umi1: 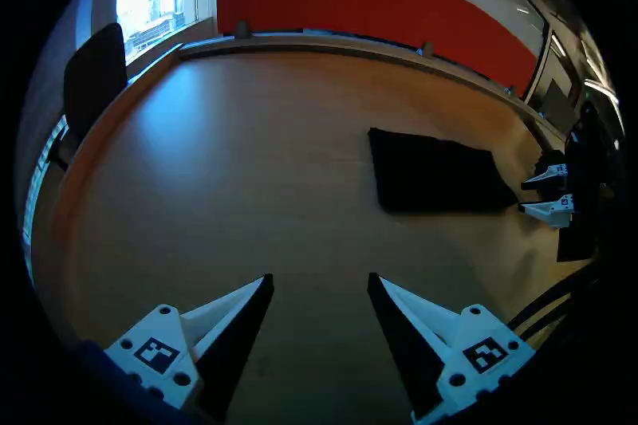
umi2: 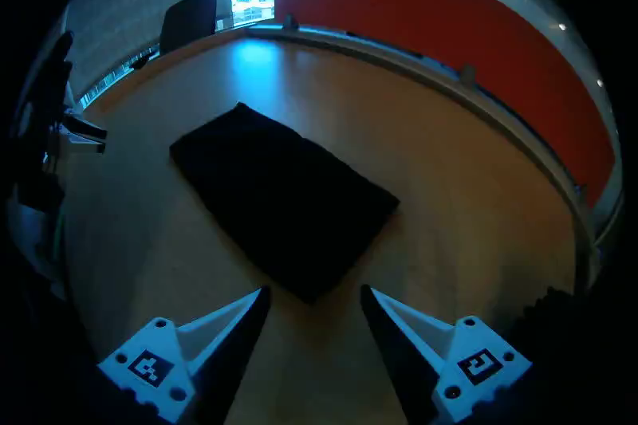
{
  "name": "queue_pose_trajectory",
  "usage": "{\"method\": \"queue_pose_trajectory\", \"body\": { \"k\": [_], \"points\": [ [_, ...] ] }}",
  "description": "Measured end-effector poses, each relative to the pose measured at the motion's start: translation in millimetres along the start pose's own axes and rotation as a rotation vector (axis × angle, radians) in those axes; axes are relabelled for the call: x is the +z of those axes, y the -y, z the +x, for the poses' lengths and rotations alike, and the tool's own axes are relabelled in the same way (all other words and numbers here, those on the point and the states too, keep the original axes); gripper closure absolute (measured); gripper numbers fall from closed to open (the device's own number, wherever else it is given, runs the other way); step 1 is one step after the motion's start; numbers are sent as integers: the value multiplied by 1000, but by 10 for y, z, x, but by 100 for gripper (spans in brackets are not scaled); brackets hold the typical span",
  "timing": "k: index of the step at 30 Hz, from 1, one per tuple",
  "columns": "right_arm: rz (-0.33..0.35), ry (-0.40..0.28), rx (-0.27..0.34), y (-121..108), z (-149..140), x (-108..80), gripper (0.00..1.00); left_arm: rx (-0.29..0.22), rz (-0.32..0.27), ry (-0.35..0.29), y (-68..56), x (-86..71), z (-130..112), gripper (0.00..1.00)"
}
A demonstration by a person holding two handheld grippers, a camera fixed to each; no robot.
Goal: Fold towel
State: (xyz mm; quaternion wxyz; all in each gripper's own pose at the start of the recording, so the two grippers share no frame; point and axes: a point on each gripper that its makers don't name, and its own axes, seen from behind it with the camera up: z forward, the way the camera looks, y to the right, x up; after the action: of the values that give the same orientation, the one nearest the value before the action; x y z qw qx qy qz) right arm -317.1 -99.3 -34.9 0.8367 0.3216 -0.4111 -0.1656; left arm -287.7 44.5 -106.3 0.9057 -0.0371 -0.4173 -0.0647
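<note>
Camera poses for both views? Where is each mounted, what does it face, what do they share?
Left gripper view: rides the left gripper, open fingers at the bottom, facing across the wooden table toward the red partition; right gripper at far right.
Right gripper view: rides the right gripper, open, aimed down at the black towel just ahead.
Shared: black towel, wooden table, red partition, black chair.

Left gripper view low over table (umi1: 239, 186), towel (umi1: 435, 171) far right, right gripper view just behind shared towel
</note>
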Motion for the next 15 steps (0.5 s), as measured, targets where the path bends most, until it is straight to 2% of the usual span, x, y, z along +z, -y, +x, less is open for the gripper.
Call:
{"method": "queue_pose_trajectory", "body": {
  "k": [11,15],
  "points": [
    [16,20,19,16,-73,61,31,-15,9,3,52,-22,-47,12],
    [24,25,17,36,-78,71,39,-12,7,6,41,-18,-60,12]
  ]
}}
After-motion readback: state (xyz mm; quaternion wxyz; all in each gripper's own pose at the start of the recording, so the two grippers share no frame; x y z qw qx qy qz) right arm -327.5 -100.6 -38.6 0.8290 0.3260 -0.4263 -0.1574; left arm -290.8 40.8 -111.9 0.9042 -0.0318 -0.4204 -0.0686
